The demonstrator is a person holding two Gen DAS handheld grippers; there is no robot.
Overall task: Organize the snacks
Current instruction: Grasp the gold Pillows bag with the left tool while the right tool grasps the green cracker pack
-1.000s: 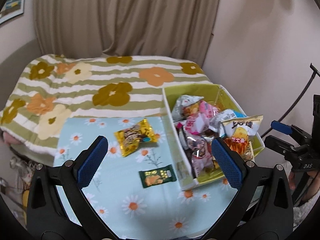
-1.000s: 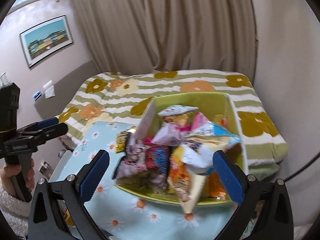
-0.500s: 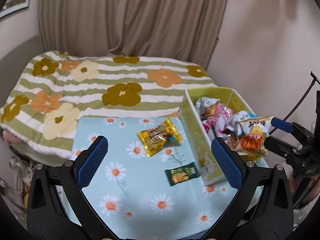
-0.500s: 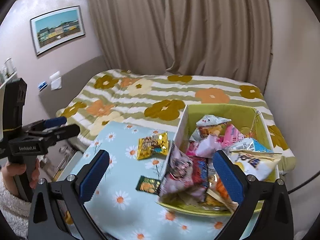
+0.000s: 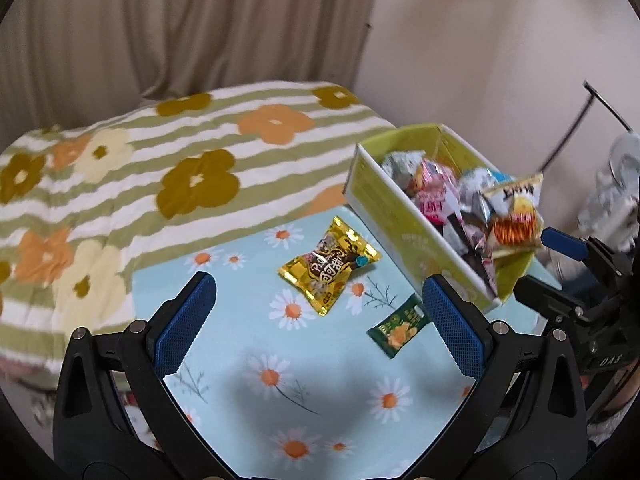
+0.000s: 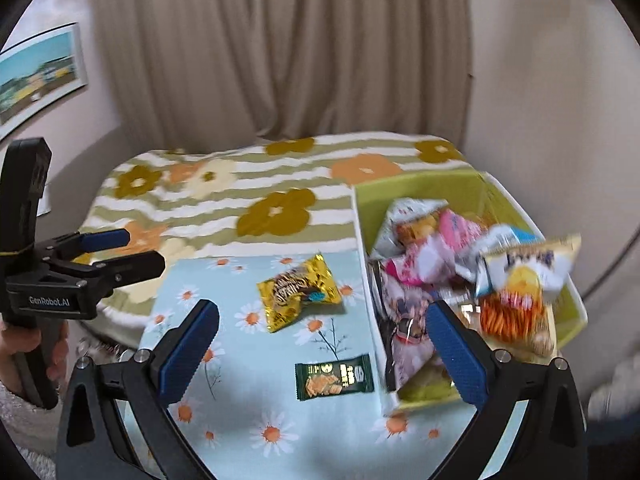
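hovering wide open and empty over the daisy cloth [image 5: 248, 420]: left gripper [image 5: 316, 320], right gripper [image 6: 324, 356], seemingly nearest the green packet [image 6: 334, 376].

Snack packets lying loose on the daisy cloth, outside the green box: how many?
2. The gold packet lies mid-cloth, left of the green box. The dark green cracker packet lies nearer the camera, close beside the box's wall. None looks hidden.

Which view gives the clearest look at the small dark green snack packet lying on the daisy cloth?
The right wrist view: the green packet lies whole and flat between the open fingers, its cracker picture legible. In the left wrist view the packet is smaller, tilted and blurred, with its far corner tucked behind the blue finger pad.
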